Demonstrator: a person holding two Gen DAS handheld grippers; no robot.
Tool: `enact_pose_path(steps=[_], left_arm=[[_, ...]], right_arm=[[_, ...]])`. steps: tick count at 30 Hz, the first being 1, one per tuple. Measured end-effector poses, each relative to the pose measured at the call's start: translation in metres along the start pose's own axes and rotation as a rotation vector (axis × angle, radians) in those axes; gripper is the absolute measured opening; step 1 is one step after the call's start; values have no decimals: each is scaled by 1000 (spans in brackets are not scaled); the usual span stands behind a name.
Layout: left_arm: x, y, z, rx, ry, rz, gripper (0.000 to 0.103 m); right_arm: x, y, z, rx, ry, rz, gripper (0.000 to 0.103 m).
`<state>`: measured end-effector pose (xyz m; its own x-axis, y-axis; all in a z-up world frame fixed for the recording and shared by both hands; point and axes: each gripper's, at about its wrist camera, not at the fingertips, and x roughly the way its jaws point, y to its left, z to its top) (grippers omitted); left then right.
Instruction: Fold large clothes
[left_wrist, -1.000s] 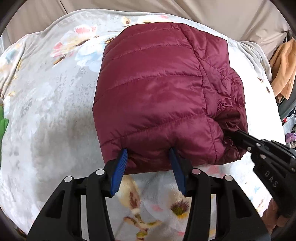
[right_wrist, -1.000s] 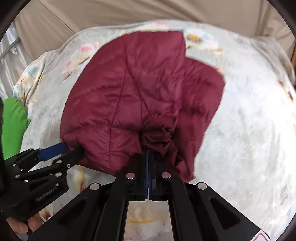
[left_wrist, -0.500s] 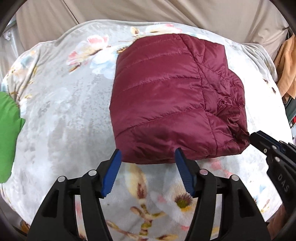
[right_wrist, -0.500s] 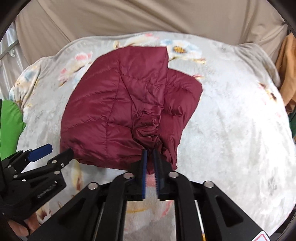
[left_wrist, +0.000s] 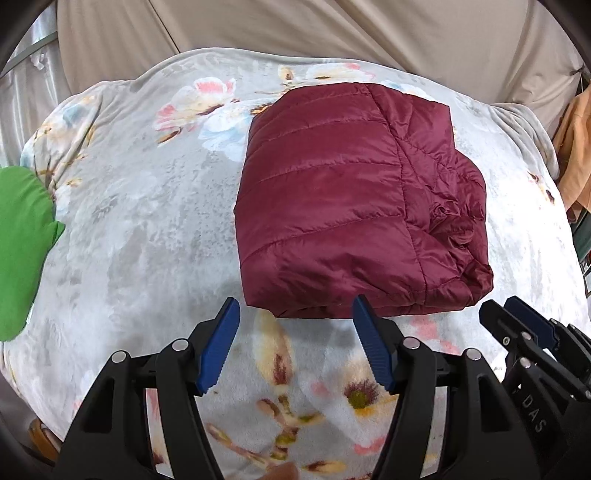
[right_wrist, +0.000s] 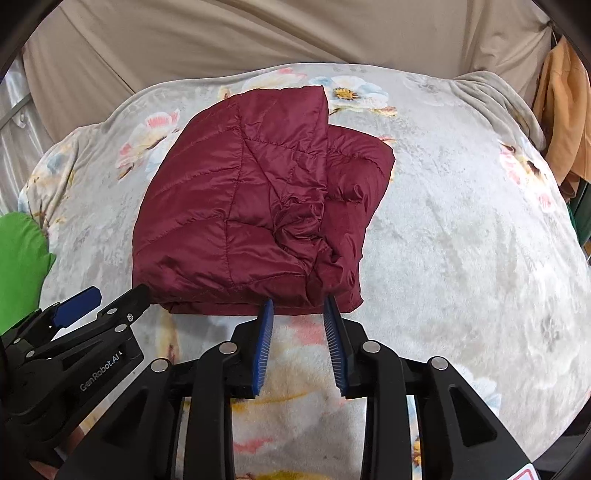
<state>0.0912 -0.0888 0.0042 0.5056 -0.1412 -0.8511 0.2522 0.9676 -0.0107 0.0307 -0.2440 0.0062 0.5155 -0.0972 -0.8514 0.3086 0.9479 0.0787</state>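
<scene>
Both grippers have backed off the maroon puffer jacket (left_wrist: 354, 206) since the earlier frames, and both sets of jaws have just been opening. A second ago the right gripper (right_wrist: 299, 306) was pinched shut on the bunched cloth at the jacket's near right corner, and the left gripper (left_wrist: 295, 310) straddled the near hem. Now nothing sits between either pair of pads.

Left gripper: jaws wide apart, empty, tips just short of the near hem, at 6 o'clock from the jacket in the left wrist view. Right gripper: jaws about a third open, empty, tips at the near edge by the rumpled corner; I cannot tell whether they brush the cloth.

Jacket lies as a compact folded block on the floral blanket (left_wrist: 147, 206), centre to 1 o'clock in the left view, 11 o'clock in the right view. Quilted panel on top is smooth; the right side shows a crumpled sleeve or layer (right_wrist: 347, 206) sticking out past the top panel. Green cloth (left_wrist: 22, 243) at 9 o'clock, orange garment (right_wrist: 565, 118) hanging at 2 o'clock, both well clear.

Judgement: release after a fold; this looks like the last or near-last fold. Next move, if any, calls for tidying the crumpled right side by tucking or flattening it, gripping only the loose layer so the stack below is not dragged. Slick shell fabric may spring open.
</scene>
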Motion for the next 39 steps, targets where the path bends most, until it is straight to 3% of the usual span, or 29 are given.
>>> enact_pose_path(steps=[39], left_arm=[[18,7,-18,-56,22,43,60]], right_arm=[[17,30,-16,-57,18,-19,32]])
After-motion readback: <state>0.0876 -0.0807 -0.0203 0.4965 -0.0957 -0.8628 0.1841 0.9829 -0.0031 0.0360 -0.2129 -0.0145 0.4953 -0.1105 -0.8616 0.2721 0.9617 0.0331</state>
